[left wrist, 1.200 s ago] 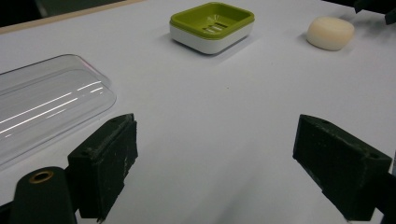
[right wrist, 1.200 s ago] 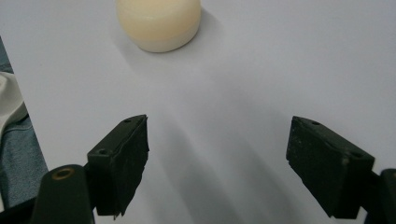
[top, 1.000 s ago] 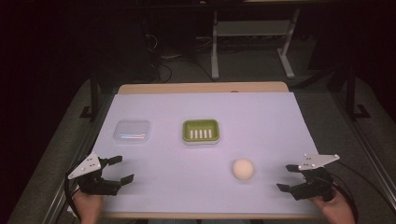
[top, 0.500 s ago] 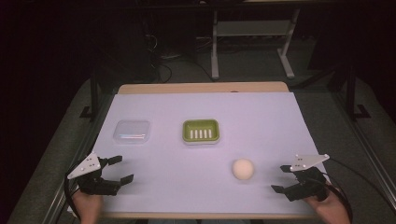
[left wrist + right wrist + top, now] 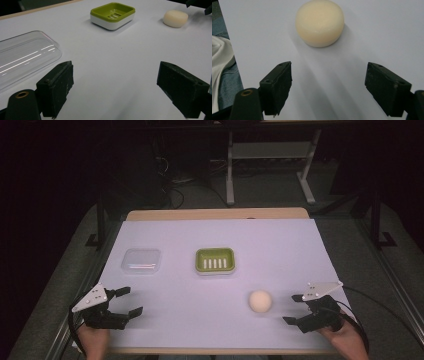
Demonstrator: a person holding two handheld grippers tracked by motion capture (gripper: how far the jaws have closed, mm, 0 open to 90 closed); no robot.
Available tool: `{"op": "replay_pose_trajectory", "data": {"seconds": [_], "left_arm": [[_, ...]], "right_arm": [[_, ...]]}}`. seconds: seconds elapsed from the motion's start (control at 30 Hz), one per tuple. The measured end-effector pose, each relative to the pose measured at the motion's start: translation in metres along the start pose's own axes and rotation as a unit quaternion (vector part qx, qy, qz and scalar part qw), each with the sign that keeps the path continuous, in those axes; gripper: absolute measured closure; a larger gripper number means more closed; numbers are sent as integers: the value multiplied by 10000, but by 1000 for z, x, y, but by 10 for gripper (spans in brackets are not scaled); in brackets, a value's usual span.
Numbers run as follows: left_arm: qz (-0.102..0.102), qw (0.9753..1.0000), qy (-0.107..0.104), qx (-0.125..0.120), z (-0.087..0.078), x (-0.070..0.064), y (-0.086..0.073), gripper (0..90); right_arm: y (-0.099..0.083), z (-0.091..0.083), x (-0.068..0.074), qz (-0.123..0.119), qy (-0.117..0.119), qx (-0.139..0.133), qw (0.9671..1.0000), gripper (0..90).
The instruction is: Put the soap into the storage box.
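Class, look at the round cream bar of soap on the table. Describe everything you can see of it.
The soap is a round, pale cream puck with a flat top, softly rounded edges and a smooth, matte, waxy look. It lies flat on the white table cover, nearer the person than the green dish. Nothing grips it: the open right gripper points at it from close by, apart.

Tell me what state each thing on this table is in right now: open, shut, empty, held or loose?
Left gripper: open, holding nothing.
Right gripper: open, pointing at the soap, not touching it.
Round soap: loose on the table, untouched.
Green soap dish: upright, empty.
Clear lid: off the dish, lying apart at its left.
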State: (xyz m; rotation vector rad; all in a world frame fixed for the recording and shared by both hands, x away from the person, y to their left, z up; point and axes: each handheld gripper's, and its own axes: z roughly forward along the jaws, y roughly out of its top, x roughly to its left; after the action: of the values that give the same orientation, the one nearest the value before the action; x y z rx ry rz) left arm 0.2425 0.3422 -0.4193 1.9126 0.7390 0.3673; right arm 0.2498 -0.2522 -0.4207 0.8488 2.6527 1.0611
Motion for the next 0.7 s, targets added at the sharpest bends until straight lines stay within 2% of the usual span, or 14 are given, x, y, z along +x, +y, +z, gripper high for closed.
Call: {"op": "replay_pose_trajectory", "data": {"seconds": [0.3, 0.47, 0.7], "left_arm": [[-8, 10000, 7, -13, 0, 0, 0, 132], [-11, 10000, 12, -6, 0, 0, 0, 132], [-23, 10000, 23, -3, 0, 0, 0, 132]], "right_arm": [[15, 8, -1, -138, 169, 64, 9997, 209], [22, 8, 1, -254, 196, 51, 9995, 209], [29, 13, -1, -274, 226, 110, 9993, 194]]}}
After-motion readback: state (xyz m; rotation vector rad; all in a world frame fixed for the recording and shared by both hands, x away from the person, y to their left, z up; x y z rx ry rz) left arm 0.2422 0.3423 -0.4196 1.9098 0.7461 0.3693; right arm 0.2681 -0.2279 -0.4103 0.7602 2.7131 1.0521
